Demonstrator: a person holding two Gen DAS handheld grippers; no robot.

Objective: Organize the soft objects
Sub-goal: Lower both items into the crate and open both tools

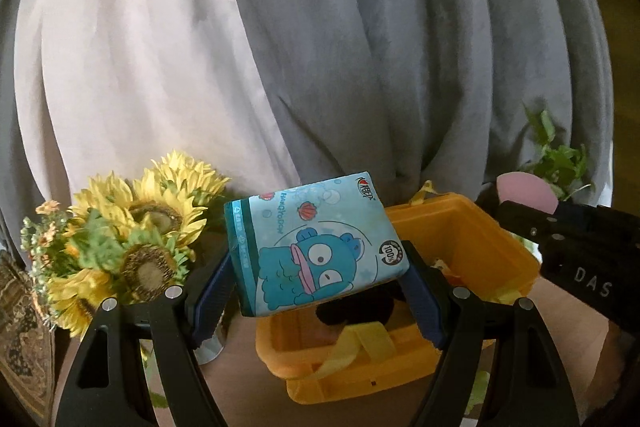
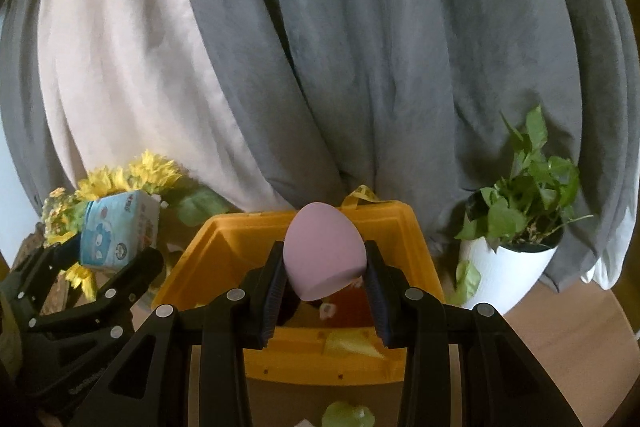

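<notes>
Left claw [image 1: 320,283]: clamped on 1 blue cartoon-print tissue pack [image 1: 316,247], held tilted above the near-left rim of the yellow bin [image 1: 460,227]. Right claw [image 2: 325,267]: narrowed on 1 pink egg-shaped sponge [image 2: 325,255] over the bin. Bin contents shadowed, hard to identify. Behind: sunflowers [image 1: 148,227], potted plant [image 2: 520,219], grey curtain [image 2: 360,47].

A box [image 2: 416,251] sits on the table [image 2: 580,339] in front of the curtains [image 2: 360,47], with sunflowers [image 1: 140,227] to its left and a potted plant [image 2: 516,227] to its right. The left gripper [image 1: 320,287] holds a tissue pack [image 1: 316,243] over the box's left side. The right gripper [image 2: 326,287] holds a sponge [image 2: 324,255] above the box's middle.
</notes>
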